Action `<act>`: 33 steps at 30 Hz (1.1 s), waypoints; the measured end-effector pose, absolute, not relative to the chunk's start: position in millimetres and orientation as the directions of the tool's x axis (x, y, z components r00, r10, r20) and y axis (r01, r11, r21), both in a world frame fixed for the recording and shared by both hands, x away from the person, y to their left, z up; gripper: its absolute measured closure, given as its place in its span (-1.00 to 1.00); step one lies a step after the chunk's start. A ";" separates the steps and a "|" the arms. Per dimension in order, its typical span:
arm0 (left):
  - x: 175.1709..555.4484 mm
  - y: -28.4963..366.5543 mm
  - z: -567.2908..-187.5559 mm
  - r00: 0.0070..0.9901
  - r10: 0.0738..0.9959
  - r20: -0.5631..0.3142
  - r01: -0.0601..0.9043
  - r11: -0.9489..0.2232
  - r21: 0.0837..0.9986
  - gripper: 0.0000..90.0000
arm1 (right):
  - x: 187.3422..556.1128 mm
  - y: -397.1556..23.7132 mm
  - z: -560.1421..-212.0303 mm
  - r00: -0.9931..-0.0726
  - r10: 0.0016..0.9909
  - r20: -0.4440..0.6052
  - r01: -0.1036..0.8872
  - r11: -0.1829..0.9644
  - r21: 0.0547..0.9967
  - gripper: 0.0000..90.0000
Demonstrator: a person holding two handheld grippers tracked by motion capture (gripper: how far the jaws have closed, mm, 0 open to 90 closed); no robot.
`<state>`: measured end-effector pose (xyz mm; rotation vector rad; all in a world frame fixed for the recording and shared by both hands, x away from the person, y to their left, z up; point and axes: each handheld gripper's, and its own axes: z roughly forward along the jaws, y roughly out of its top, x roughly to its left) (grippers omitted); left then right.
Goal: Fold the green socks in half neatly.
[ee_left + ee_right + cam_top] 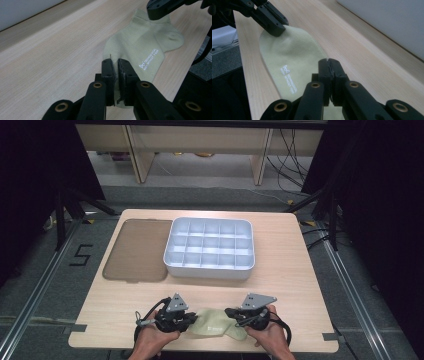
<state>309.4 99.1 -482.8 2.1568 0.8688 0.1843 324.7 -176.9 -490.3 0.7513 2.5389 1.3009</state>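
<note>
Sock (pixel 216 326): pale green knit, ankle cut, lying flat near your edge of the table (pixel 300 285), stretched between your two hands. Small white lettering printed on its side; soft, faintly fuzzy weave.

Your left gripper (pixel 114 65): black jaws pinched together on a fold of the sock's toe end, fabric bunched between the pads.

Your right gripper (pixel 329 65): jaws pressed together at the sock's cuff end, cloth passing under them; they appear clamped on its edge.

Table top is light wood with a fine straight grain. Beyond the sock sits a white plastic divider box (pixel 210 268), a grid of square cells with rounded corners. Beside it lies a flat translucent brown lid (pixel 135 251).
</note>
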 end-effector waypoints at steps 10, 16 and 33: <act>313.0 103.5 -483.2 0.749 0.646 -0.147 0.531 -0.453 0.716 0.85 | 343.1 -151.8 -497.1 -0.850 0.523 0.059 0.369 0.513 0.775 0.98; 313.2 104.1 -482.6 0.750 0.645 -0.148 0.531 -0.454 0.715 0.85 | 348.2 -143.5 -502.5 -0.851 0.522 0.057 0.374 0.528 0.762 0.98; 316.1 103.0 -475.5 0.759 0.635 -0.142 0.505 -0.437 0.745 0.85 | 354.6 -132.7 -514.2 -0.844 0.533 0.065 0.406 0.555 0.726 0.98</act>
